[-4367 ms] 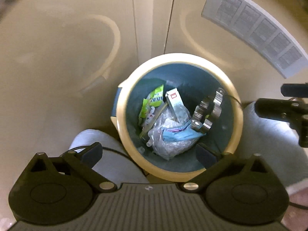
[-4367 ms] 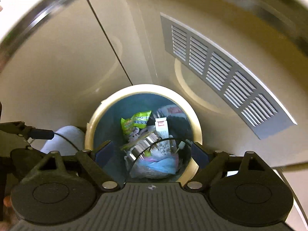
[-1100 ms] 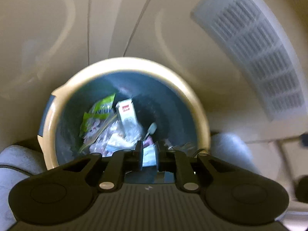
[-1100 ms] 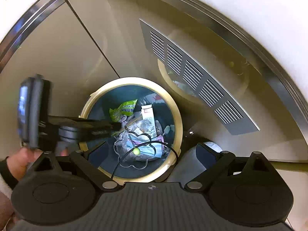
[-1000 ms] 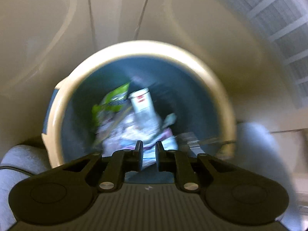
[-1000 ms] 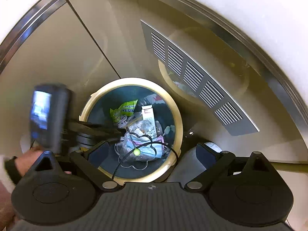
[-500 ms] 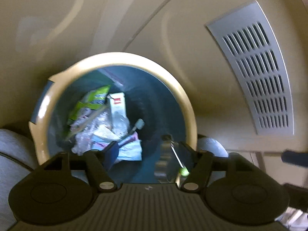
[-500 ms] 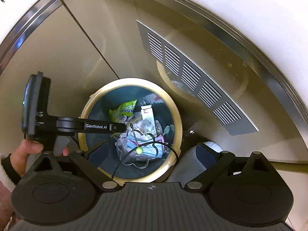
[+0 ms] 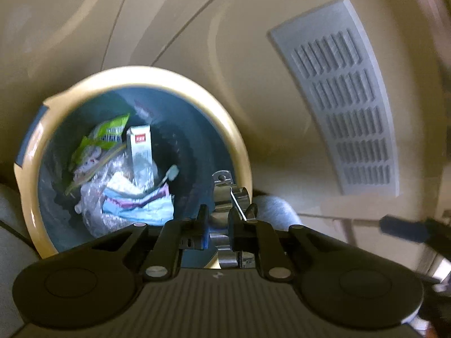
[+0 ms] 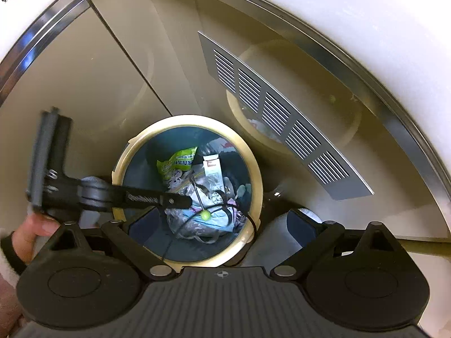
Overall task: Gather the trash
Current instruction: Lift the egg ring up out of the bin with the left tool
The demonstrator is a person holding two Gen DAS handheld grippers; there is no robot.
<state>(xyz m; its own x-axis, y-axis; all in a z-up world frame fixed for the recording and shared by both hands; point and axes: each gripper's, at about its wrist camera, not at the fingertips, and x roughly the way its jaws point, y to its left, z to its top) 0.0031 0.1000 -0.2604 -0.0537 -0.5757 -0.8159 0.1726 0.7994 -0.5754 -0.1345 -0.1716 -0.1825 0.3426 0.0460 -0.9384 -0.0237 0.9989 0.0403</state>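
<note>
A round trash bin (image 9: 239, 143) with a cream rim and blue inside holds a green wrapper (image 9: 105, 135), a white carton (image 9: 141, 146) and crumpled plastic. My left gripper (image 9: 217, 222) is shut on a shiny metal scalloped piece (image 9: 225, 194) just above the bin's near rim. In the right wrist view the left gripper (image 10: 186, 201) reaches over the bin (image 10: 258, 180) from the left. A thin black wire with a green bead (image 10: 205, 215) hangs there. My right gripper (image 10: 222, 225) is open and empty above the bin's near edge.
A grey vent grille (image 9: 352, 112) is set in the beige surface right of the bin; it also shows in the right wrist view (image 10: 279, 118). A beige panel seam runs behind the bin. Grey cloth lies beside the bin (image 9: 276, 205).
My left gripper opened half a second ago and has now closed on the metal piece at the bin's right rim. The right gripper has stayed open and still.
</note>
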